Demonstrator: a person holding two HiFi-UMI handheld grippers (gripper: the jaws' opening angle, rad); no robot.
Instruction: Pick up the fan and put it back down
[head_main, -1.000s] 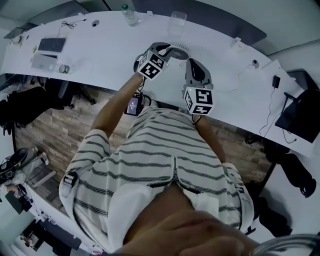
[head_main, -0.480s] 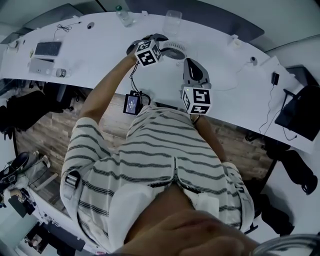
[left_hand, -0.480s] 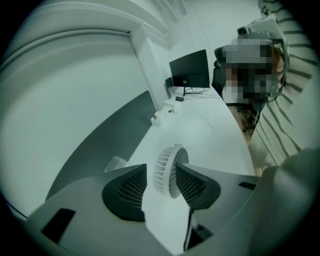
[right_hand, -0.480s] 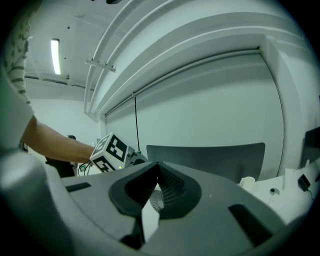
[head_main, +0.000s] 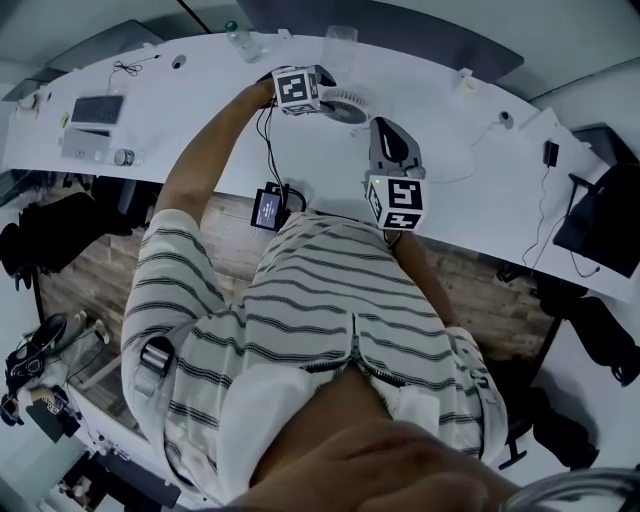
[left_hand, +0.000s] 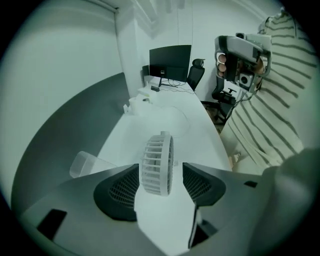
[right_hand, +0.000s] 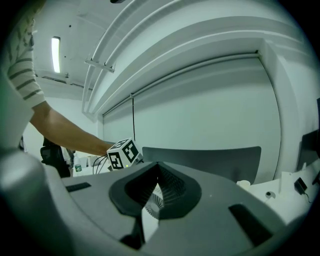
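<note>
Change since earlier: the left claw (head_main: 322, 90) has reached farther out over the table (head_main: 200, 120), up to the fan (head_main: 348, 103). Its jaws have just been opening, and the fan is now between them. The right claw (head_main: 384, 128) has kept its place.
Head view, fan: it sits on the white table at the far side, just beyond the left claw's marker cube.
Head view, right claw: it hangs over the table's near part, pointing toward the fan but apart from it.
Left gripper view, claw: the left claw (left_hand: 161, 186) is spread wide. The fan (left_hand: 158, 160) shows edge-on between the two dark pads, with a clear gap at the right pad; neither pad presses on it.
Left gripper view, surroundings: a clear container (left_hand: 85, 164) stands left of the fan. A dark monitor (left_hand: 170, 60) is at the table's (left_hand: 165, 120) far end, and the right claw's front shows at upper right.
Right gripper view, claw: the right claw (right_hand: 157, 172) has its pads pressed together at the tips and pinches nothing.
Right gripper view, fan: a piece of the fan's (right_hand: 156, 202) grille shows through the wedge below the tips, farther off on the table.
</note>
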